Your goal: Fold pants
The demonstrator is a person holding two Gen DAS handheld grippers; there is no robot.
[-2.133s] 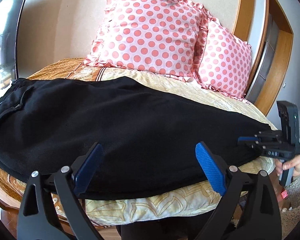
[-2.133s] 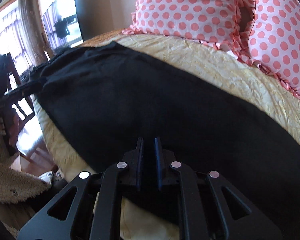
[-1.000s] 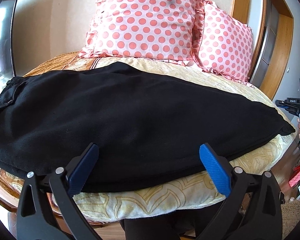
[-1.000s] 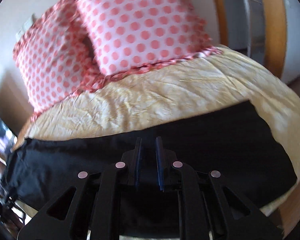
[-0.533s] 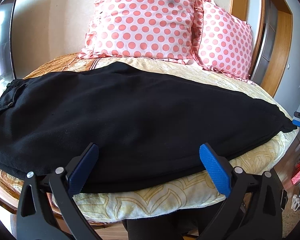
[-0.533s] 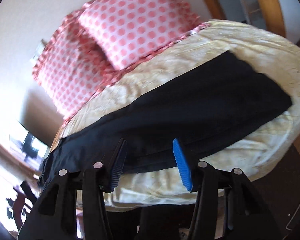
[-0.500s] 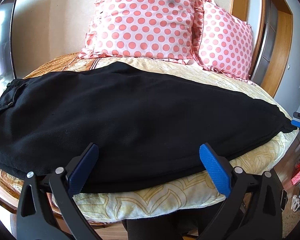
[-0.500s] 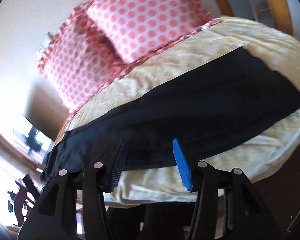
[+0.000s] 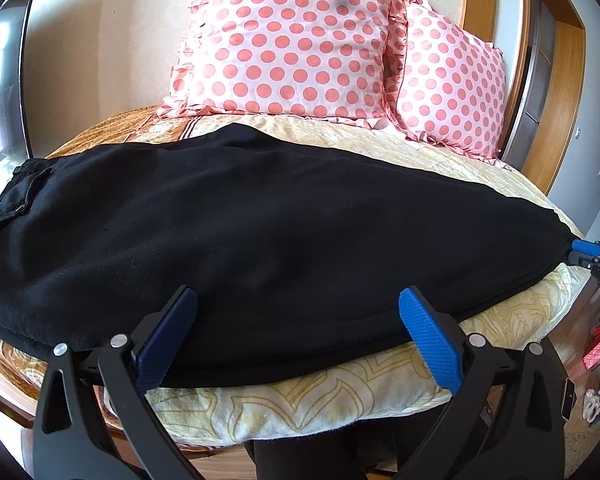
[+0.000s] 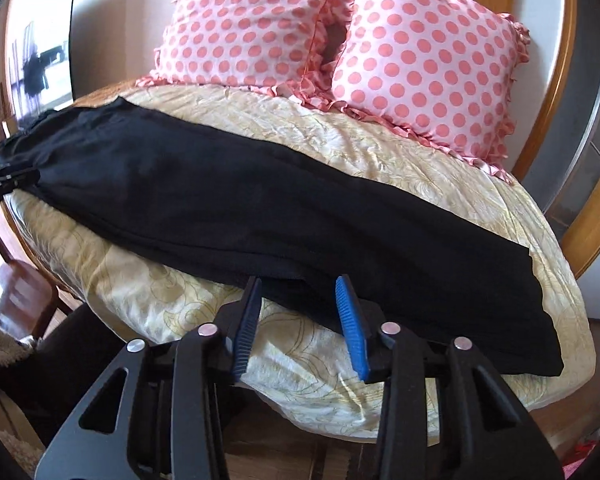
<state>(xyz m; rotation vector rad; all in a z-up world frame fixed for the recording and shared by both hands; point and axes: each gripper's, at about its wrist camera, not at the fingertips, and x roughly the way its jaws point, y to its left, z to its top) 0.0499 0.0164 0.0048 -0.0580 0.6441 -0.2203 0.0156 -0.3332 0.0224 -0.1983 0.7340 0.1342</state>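
Lying lengthwise across bed [image 9: 320,396]: pants [image 9: 260,240], waistband left | left tool [image 9: 298,338] agape | right tool [image 10: 298,320] closing, empty

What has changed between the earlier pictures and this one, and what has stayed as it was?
The right tool, shut two seconds ago, swung to the cuff end of the pants; its jaws opened and are now closing, gripping nothing. The left tool stays open. Pants and pillows unmoved.

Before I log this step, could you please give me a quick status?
Left gripper open, empty. Right gripper closing over near edge of the pants. Pants flat on bed. Nothing in the way.
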